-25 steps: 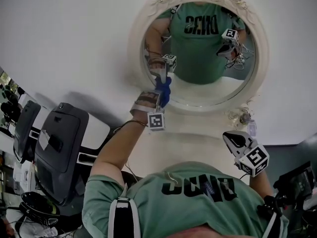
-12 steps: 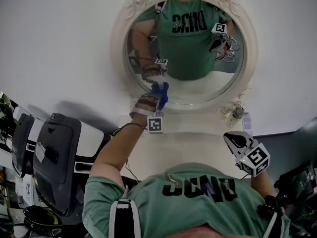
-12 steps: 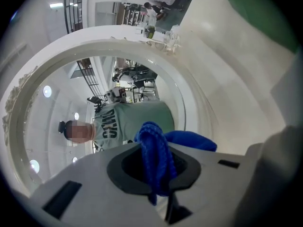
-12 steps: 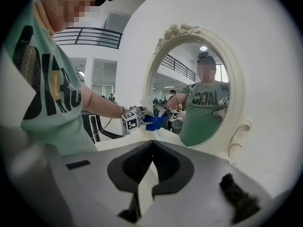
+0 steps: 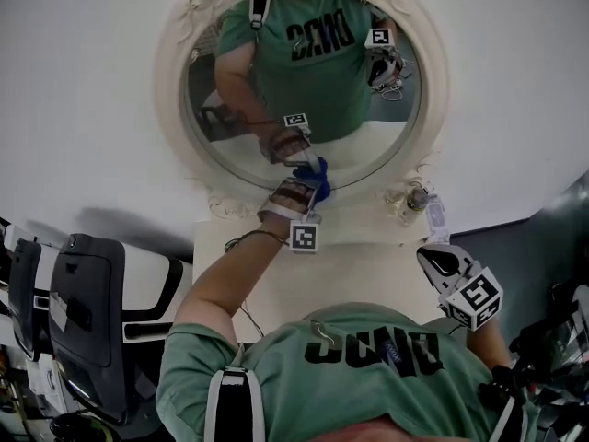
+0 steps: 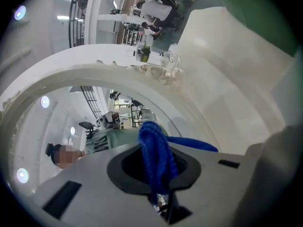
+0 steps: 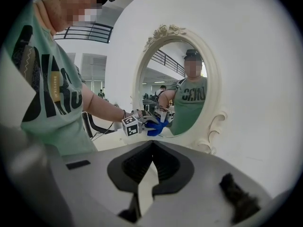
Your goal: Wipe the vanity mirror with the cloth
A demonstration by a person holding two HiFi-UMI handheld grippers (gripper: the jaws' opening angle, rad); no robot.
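An oval vanity mirror (image 5: pixel 276 81) in an ornate white frame (image 5: pixel 170 109) hangs on the white wall. My left gripper (image 5: pixel 313 190) is shut on a blue cloth (image 5: pixel 317 179) and presses it against the bottom of the glass, just above the lower rim. In the left gripper view the cloth (image 6: pixel 154 150) bunches between the jaws, with the frame (image 6: pixel 94 74) arching over it. My right gripper (image 5: pixel 440 260) hangs low on the right, away from the mirror, shut on nothing (image 7: pixel 152 148). The right gripper view shows the mirror (image 7: pixel 182 89) and the cloth (image 7: pixel 154 127) from the side.
A white vanity top (image 5: pixel 368 265) lies below the mirror, with a small bottle (image 5: pixel 410 201) by the frame's lower right scroll. Black and white chairs (image 5: pixel 87 311) stand at the left. My green-shirted torso fills the bottom of the head view.
The left gripper and cloth have slid from the lower left of the glass to its bottom middle. The head camera has swung, shifting the mirror left. The right gripper has stayed put.
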